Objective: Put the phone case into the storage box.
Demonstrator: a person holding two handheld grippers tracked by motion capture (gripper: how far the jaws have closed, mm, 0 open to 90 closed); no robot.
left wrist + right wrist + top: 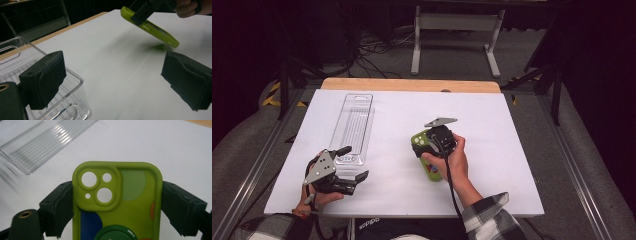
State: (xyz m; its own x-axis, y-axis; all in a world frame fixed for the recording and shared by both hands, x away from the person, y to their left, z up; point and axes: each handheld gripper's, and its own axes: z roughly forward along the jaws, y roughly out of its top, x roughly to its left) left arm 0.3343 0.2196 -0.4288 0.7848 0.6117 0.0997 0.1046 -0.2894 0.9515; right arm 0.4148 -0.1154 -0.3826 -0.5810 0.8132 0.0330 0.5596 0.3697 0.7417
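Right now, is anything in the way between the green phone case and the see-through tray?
Nothing visible is. The right gripper holds the green phone case tilted, above the table. Only bare white table lies between it and the clear tray. The left gripper waits open beside the tray's near end.

The right gripper point(438, 142) clamps a green phone case point(426, 152), right of the clear plastic tray point(353, 127); the left gripper point(349, 165), jaws spread, sits just below that tray's near end
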